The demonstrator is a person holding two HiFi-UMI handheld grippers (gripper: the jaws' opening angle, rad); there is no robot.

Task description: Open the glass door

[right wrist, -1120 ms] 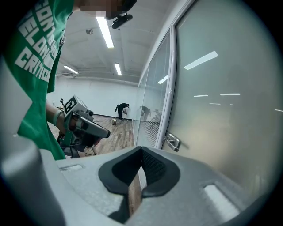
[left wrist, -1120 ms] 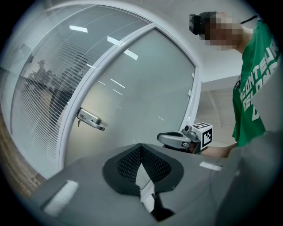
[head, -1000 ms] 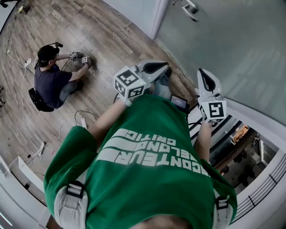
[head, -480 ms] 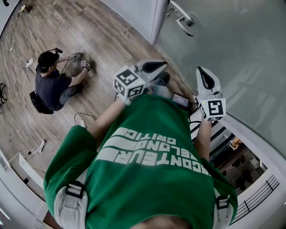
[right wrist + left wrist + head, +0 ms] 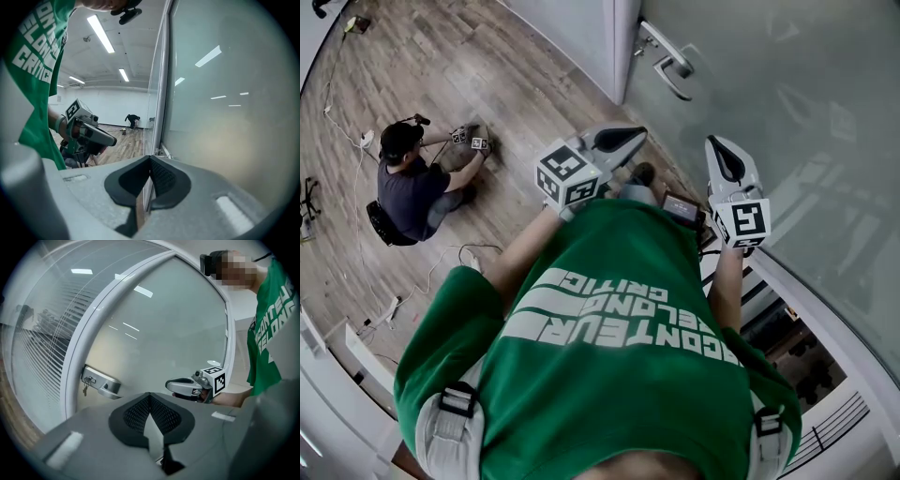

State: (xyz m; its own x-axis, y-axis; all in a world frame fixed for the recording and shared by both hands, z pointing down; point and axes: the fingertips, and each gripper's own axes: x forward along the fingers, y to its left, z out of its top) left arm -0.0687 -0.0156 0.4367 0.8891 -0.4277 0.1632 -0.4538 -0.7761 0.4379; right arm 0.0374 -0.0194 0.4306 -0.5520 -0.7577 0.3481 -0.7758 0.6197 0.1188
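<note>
Closest under the head camera was my green shirt (image 5: 609, 347), both forearms reaching out ahead of it. The left gripper (image 5: 150, 397) had its jaws pressed together with nothing between them, and the right gripper (image 5: 150, 161) was closed and empty too. Both were in the air, apart from each other, touching nothing. The right one pointed along the frosted pane of the glass door (image 5: 787, 103), close beside it. The left one aimed towards the door's white frame (image 5: 77, 362). Beyond the left jaws sat the metal lever handle (image 5: 105, 387) on its plate at the edge of the glass, a key (image 5: 85, 389) hanging from the lock below it. From above, the handle lay ahead of both grippers, short of their reach. I could not tell whether the door was latched. Well off to the left, on the wooden floor (image 5: 516, 75), another person (image 5: 412, 183) sat holding a second pair of grippers (image 5: 469, 139) low by the boards, with cables (image 5: 441, 253) trailing nearby
</note>
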